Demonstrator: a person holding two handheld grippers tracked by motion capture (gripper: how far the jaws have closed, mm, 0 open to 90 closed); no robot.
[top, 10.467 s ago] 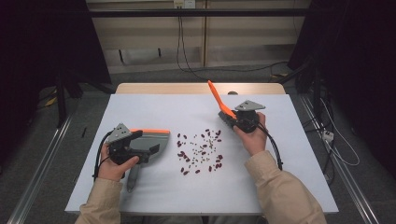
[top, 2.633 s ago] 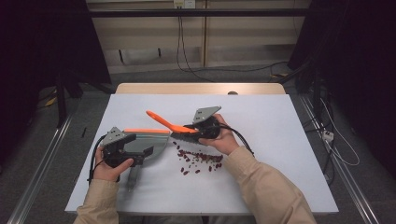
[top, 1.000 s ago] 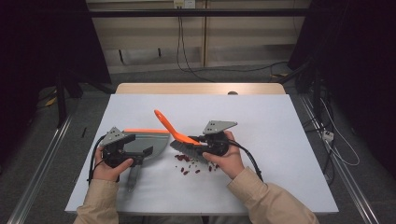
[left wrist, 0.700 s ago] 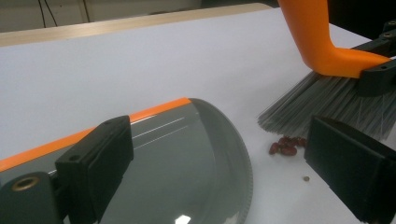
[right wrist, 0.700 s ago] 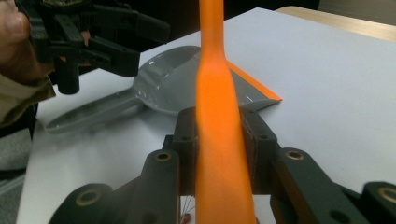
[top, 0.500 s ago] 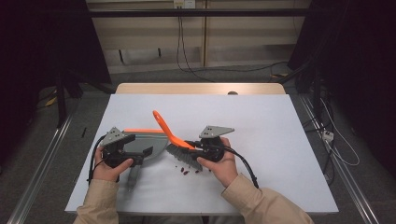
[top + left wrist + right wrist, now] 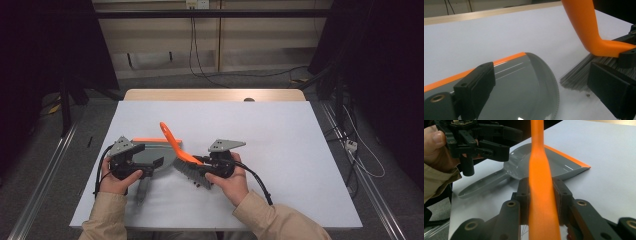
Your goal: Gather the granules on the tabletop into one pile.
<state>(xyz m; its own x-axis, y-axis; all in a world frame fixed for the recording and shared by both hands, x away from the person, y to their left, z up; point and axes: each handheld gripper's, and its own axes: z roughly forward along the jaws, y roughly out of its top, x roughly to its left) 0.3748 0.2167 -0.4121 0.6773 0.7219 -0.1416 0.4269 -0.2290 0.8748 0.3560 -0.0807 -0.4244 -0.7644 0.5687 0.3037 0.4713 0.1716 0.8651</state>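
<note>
A grey dustpan with an orange lip lies flat on the white table, its handle pointing toward the person. My left gripper stands open over the pan's left part. In the left gripper view one jaw rests above the pan and the other stands apart from its toothed rim. My right gripper is shut on the orange handle of a brush. The grey bristles touch the table just right of the pan. A dark crumb lies by the bristles.
The white tabletop spreads wide to the right of the brush and behind it. A wooden strip marks the far edge. Cables trail on the floor at the right, and a metal rail runs along the left.
The right gripper has carried the brush leftward across the table to the dustpan's side. The dark bits once scattered mid-table are gathered under the bristles. The left gripper and pan have stayed put.
</note>
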